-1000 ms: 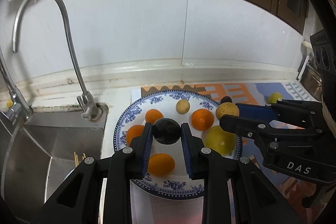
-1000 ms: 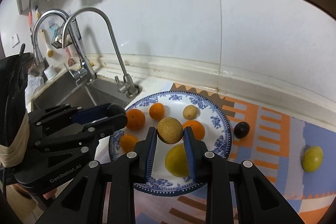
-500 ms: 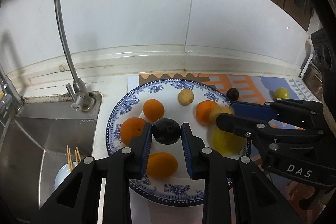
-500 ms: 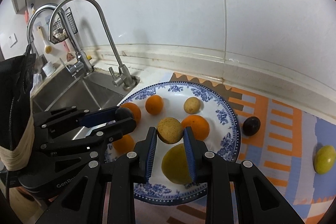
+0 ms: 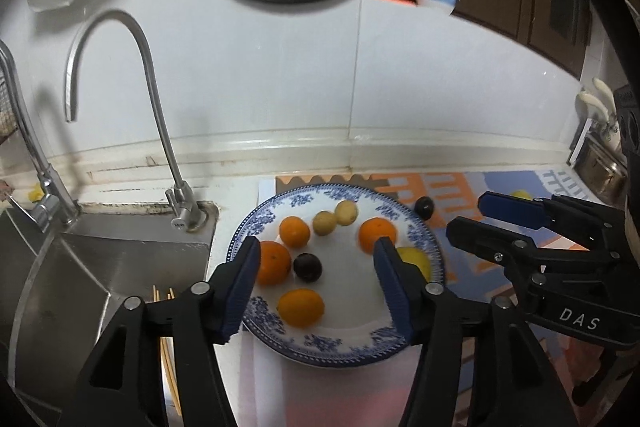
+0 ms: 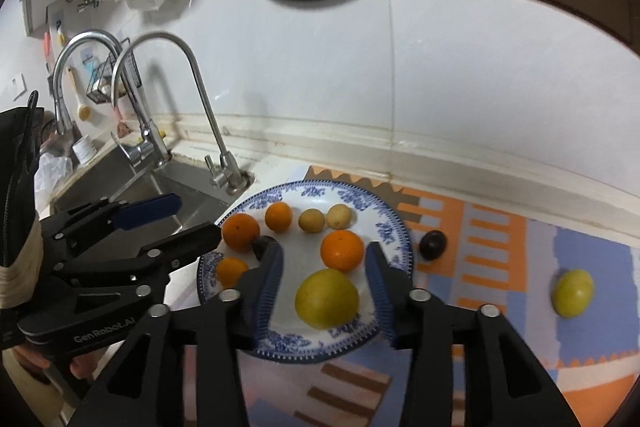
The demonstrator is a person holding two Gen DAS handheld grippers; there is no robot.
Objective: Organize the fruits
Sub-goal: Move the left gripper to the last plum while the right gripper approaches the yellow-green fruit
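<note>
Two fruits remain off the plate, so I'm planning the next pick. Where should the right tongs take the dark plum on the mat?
Grip the dark plum across its widest middle, coming straight down with the right tongs. It is round and lies free on the mat, with the plate rim close on its left.

The blue-patterned plate [image 6: 394,233] carries eight fruits: four oranges [image 6: 342,251], two small tan fruits [image 6: 312,221], one large yellow fruit [image 6: 326,299] and one dark plum [image 5: 307,267]. Two more fruits lie on the mat [image 6: 500,239]: a second dark plum [image 6: 432,245] and a yellow-green fruit [image 6: 572,293]. Two faucets [image 6: 200,99] stand at one sink [image 5: 100,267].
</note>
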